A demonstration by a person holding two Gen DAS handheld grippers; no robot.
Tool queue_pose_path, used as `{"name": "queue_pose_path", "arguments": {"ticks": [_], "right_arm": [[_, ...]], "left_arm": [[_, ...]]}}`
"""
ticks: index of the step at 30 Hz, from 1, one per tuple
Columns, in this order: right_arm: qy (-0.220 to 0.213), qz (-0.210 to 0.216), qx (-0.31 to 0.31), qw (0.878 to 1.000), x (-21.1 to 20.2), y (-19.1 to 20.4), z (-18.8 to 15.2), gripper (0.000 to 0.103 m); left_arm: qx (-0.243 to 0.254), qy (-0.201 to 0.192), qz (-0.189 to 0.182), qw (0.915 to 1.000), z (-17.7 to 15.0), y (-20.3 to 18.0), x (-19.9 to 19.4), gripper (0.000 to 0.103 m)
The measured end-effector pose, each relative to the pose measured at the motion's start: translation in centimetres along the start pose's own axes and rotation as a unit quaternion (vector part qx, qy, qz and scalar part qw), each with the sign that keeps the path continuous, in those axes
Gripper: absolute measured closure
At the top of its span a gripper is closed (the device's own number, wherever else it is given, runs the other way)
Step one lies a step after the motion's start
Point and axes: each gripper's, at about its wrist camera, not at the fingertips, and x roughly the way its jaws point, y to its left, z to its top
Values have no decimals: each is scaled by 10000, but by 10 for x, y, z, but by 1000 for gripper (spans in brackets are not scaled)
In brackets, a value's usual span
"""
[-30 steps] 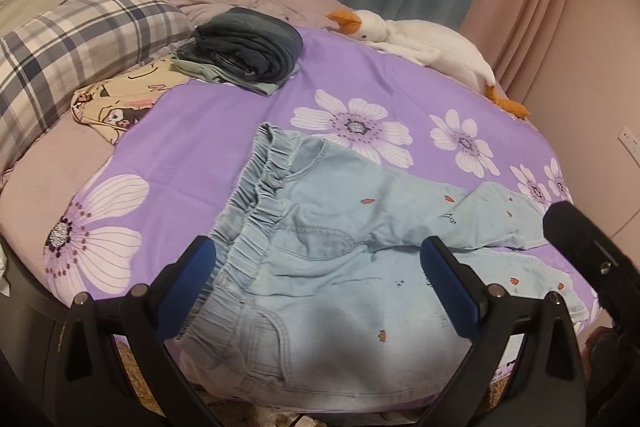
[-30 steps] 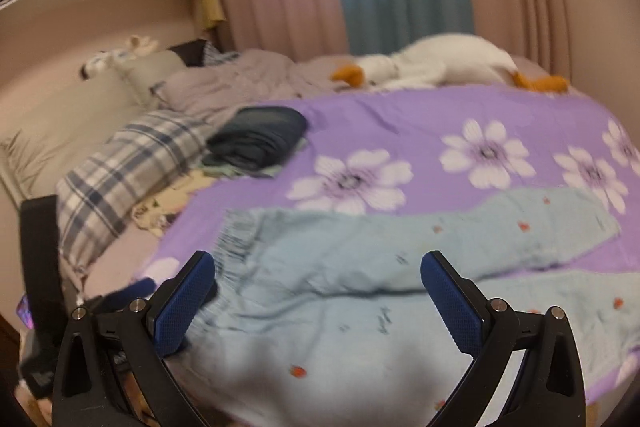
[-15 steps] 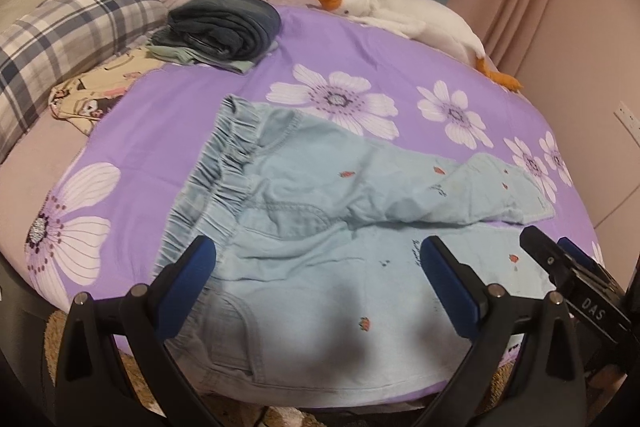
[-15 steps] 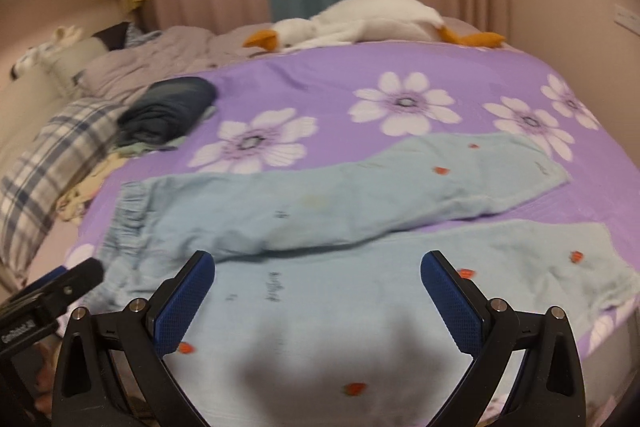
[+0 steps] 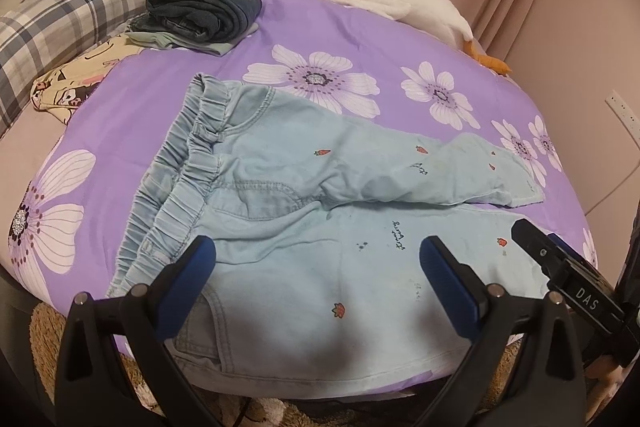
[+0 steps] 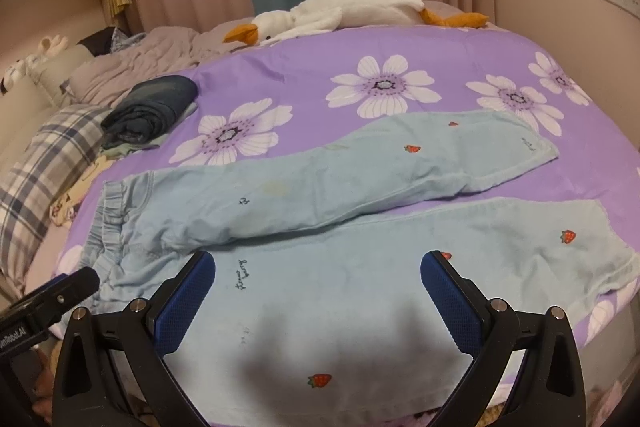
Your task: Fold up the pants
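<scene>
My left gripper (image 5: pixel 316 275) and right gripper (image 6: pixel 318 287) hover spread wide, empty, over light-blue strawberry pants (image 5: pixel 304 211) at the bed's (image 5: pixel 140 99) near edge — soft, probably light; I'd pinch waistband (image 5: pixel 188 163) and hem (image 6: pixel 624 263).

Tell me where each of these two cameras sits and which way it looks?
Left wrist view: sits on the left tongs, hovering over the waistband end of the light blue pants, looking across the purple bedspread toward the curtains; its own open blue pads and the right tongs' tip show.
Right wrist view: sits on the right tongs, over the near pant leg, facing the same way; its open pads and the left tongs' tip show.
Shared: pants, plush goose, folded dark clothes, plaid pillow.
</scene>
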Motion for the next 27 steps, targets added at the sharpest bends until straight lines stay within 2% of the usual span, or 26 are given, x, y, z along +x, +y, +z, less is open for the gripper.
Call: {"name": "queue_pose_path", "arguments": {"ticks": [27], "right_arm": [[74,-154,279,9995,6,-23,-6,1]], "left_arm": [[-64,101,31,9999,-1,9,5,2]]}}
